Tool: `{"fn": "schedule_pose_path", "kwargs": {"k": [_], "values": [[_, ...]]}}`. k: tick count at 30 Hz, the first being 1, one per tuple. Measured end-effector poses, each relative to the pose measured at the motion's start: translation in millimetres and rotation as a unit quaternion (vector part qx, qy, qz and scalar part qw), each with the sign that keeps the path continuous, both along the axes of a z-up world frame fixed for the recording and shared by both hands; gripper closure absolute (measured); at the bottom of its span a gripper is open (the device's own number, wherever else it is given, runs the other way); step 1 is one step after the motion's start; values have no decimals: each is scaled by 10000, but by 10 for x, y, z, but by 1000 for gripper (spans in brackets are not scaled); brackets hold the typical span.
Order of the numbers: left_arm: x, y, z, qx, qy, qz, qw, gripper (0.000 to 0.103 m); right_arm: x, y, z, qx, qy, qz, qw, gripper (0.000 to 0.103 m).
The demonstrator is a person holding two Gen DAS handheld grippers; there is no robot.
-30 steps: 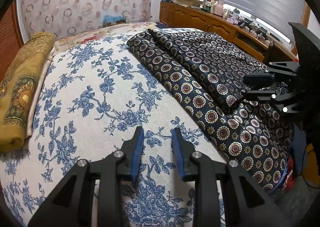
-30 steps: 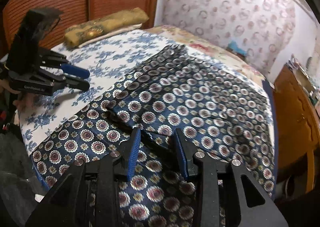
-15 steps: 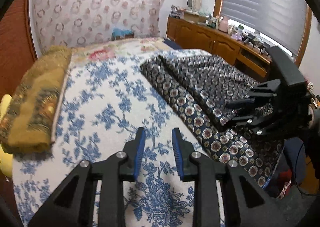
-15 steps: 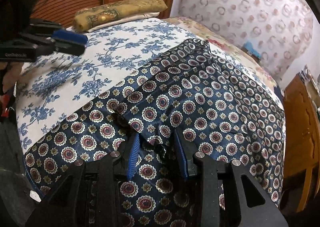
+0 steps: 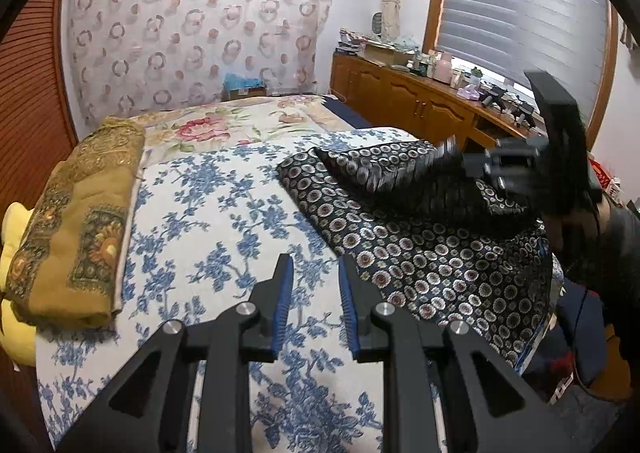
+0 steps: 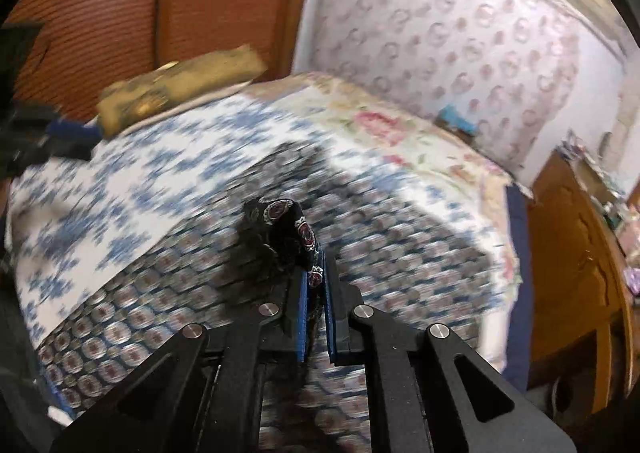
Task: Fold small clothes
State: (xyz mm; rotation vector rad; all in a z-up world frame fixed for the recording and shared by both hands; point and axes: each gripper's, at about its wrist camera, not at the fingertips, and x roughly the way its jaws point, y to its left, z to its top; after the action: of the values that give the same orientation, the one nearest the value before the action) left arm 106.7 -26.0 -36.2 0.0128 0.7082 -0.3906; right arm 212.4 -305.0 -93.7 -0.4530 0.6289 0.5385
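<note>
A navy garment with round medallions (image 5: 420, 253) lies across the right side of the bed. My right gripper (image 6: 316, 273) is shut on a bunched fold of it (image 6: 280, 217) and holds that fold above the bed. In the left wrist view the right gripper (image 5: 476, 167) shows blurred at the right, with cloth hanging from it. My left gripper (image 5: 315, 259) hovers above the blue-flowered sheet (image 5: 208, 221), left of the garment's edge. Its jaws are closing, and nothing is between them. The left gripper (image 6: 68, 133) also appears at the far left of the right wrist view.
A folded mustard blanket (image 5: 76, 221) lies along the bed's left side, with a yellow cushion (image 5: 12, 245) beside it. A wooden cabinet (image 5: 420, 105) with clutter on top runs under the window at the right. A patterned curtain (image 5: 192, 33) hangs behind the bed.
The right gripper closed on a fold of the garment and lifted it off the bed. The left gripper rose higher above the sheet and its jaws narrowed slightly.
</note>
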Motion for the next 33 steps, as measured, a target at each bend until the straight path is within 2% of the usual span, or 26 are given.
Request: {"fn": "schedule_pose_path", "kwargs": {"k": [5, 9, 12, 16, 17, 18, 23, 33], "values": [[79, -120, -37, 84, 48, -102, 9999, 82, 391, -304, 122, 1, -110, -582, 9982, 99], [144, -241, -43, 105, 73, -194, 9997, 81, 757, -566, 109, 69, -27, -1180, 9930, 99], [181, -315, -62, 87, 107, -284, 9995, 81, 1063, -789, 7, 116, 185, -1702, 9852, 99], [215, -396, -125, 32, 231, -388, 9990, 81, 1263, -963, -108, -38, 313, -2202, 9749, 98], [207, -408, -149, 33, 260, -407, 9988, 81, 1266, -980, -121, -82, 306, -2261, 9736, 91], [195, -427, -173, 45, 293, -432, 9986, 81, 1258, -1015, -113, -98, 309, -2295, 9728, 88], [130, -519, -279, 124, 426, -537, 9976, 80, 888, -1143, -37, 26, 263, -2169, 9758, 68], [-189, -619, -472, 192, 827, -843, 9928, 80, -515, -1050, -145, 193, 447, -1444, 9883, 66]]}}
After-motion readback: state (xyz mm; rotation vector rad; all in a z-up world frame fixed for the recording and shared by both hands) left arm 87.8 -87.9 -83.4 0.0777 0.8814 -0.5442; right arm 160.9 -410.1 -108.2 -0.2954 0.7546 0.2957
